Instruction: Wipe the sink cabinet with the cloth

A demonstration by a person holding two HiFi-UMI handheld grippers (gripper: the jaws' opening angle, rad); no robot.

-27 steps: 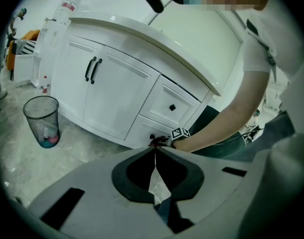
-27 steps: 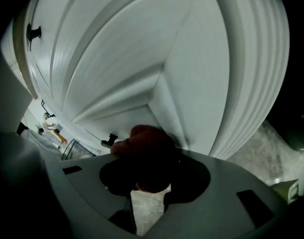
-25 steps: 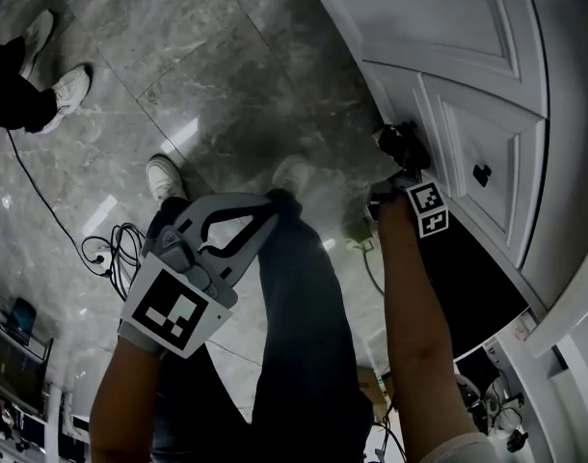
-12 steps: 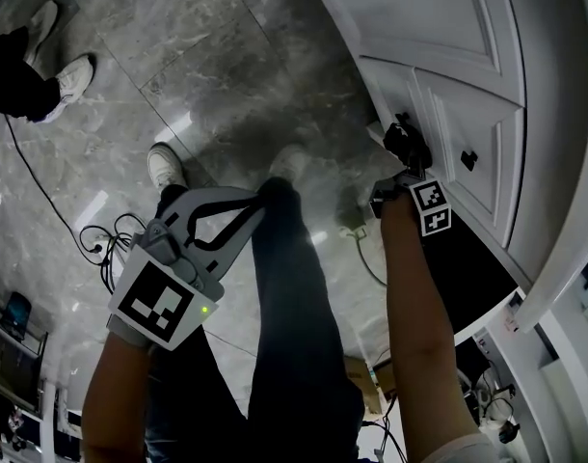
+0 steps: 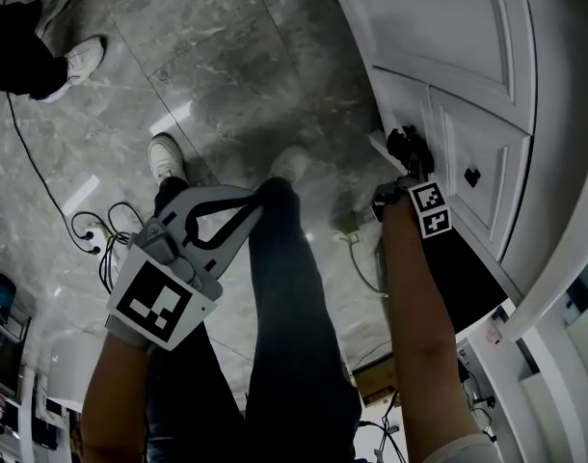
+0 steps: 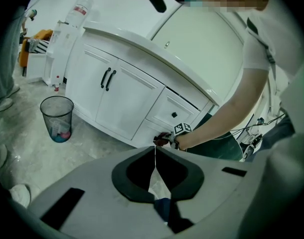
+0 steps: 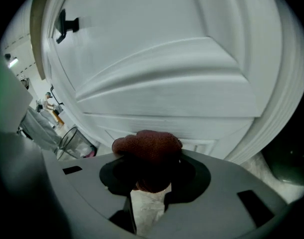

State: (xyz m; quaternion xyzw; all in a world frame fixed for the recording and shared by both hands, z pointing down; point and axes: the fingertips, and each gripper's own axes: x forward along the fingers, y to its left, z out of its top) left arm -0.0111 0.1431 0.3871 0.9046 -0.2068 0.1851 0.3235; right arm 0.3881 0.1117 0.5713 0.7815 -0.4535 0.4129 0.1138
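My right gripper [image 7: 149, 171] has its jaws pinched on a wad of rust-brown cloth [image 7: 148, 146]. The cloth is held right up at the white panelled front of the sink cabinet [image 7: 182, 83]; I can't tell whether it touches. In the head view this happens at 2 o'clock, with a black drawer knob [image 5: 472, 175] just beyond at 3 o'clock. My left gripper [image 6: 155, 151] sits idle at 8 o'clock over my leg, jaws pressed together on nothing. The floor [image 5: 227, 66] is glossy grey marble-look tile. Loose cables [image 5: 101, 239] lie at 9 o'clock and a bystander's white shoe [image 5: 82, 61] at 10 o'clock. The left gripper view shows a mesh wastebasket [image 6: 57, 117] at 9 o'clock, standing before the cabinet doors.
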